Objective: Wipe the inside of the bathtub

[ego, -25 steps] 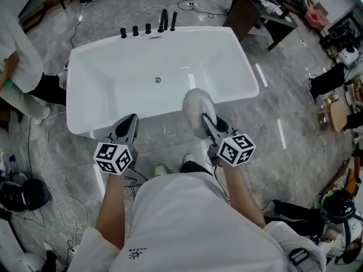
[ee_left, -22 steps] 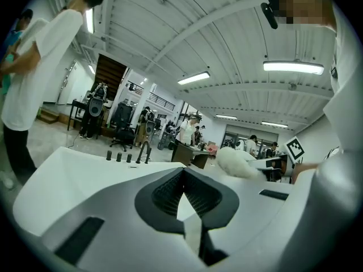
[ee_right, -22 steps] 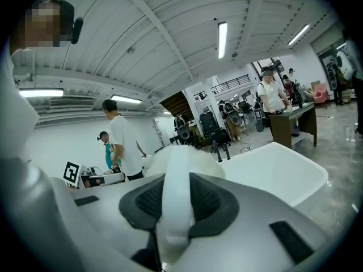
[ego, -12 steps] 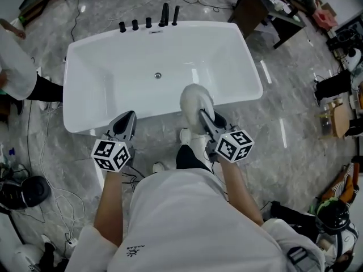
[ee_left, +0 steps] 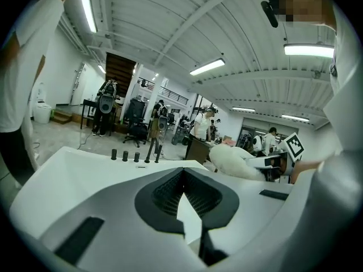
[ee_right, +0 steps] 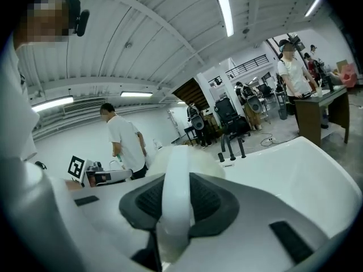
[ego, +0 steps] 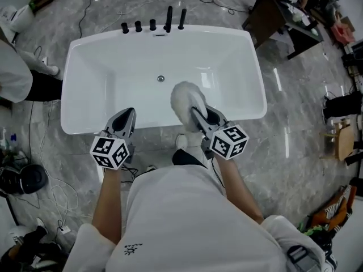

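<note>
Marble-floor room: bathtub (ego: 85,67) nearer at 12 o'clock, right tongs (ego: 195,113) pinching fluffy duster (ego: 184,98) now past rim, wiping can start; left tongs (ego: 128,113) pressed together.

Bright even ceiling strip lighting, soft shadows, floor glare, fisheye-warped dark edges, near parts blurred

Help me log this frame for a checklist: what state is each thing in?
White freestanding bathtub: empty, no water seen.
White fluffy duster with a white handle: clamped by its handle, head over the tub's near side.
Right hand-held gripper: shut on the duster's handle.
Left hand-held gripper: shut, holding nothing.
</note>
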`<move>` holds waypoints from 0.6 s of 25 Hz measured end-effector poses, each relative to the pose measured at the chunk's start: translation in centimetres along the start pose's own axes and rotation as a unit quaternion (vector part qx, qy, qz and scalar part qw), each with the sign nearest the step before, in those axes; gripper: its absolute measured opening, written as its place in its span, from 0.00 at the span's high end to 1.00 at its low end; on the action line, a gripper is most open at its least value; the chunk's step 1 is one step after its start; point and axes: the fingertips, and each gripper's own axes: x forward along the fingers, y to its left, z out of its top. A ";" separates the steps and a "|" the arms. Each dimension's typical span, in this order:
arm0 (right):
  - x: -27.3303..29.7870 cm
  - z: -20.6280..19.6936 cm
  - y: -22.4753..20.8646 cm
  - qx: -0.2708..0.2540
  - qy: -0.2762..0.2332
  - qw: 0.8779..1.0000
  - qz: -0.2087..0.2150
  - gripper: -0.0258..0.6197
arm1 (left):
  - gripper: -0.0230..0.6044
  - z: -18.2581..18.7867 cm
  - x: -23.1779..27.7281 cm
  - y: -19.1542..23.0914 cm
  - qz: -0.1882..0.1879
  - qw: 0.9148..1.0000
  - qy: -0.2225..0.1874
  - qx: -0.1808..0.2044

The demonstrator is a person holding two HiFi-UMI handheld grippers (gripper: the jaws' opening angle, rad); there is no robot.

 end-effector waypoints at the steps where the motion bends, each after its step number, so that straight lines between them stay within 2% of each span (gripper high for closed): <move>1: 0.4 0.3 -1.1 -0.001 0.005 1.000 0.006 0.81 | 0.96 0.1 1.1 -0.2 0.003 1.000 0.002 0.000; 9: 1.6 0.0 -8.2 0.002 0.049 0.998 0.042 0.81 | 0.96 0.0 7.8 -2.9 0.021 1.000 0.022 -0.002; 15: 2.2 -0.1 -11.5 0.018 0.056 0.997 0.052 0.81 | 0.96 -0.8 11.1 -4.7 0.008 0.998 0.061 0.012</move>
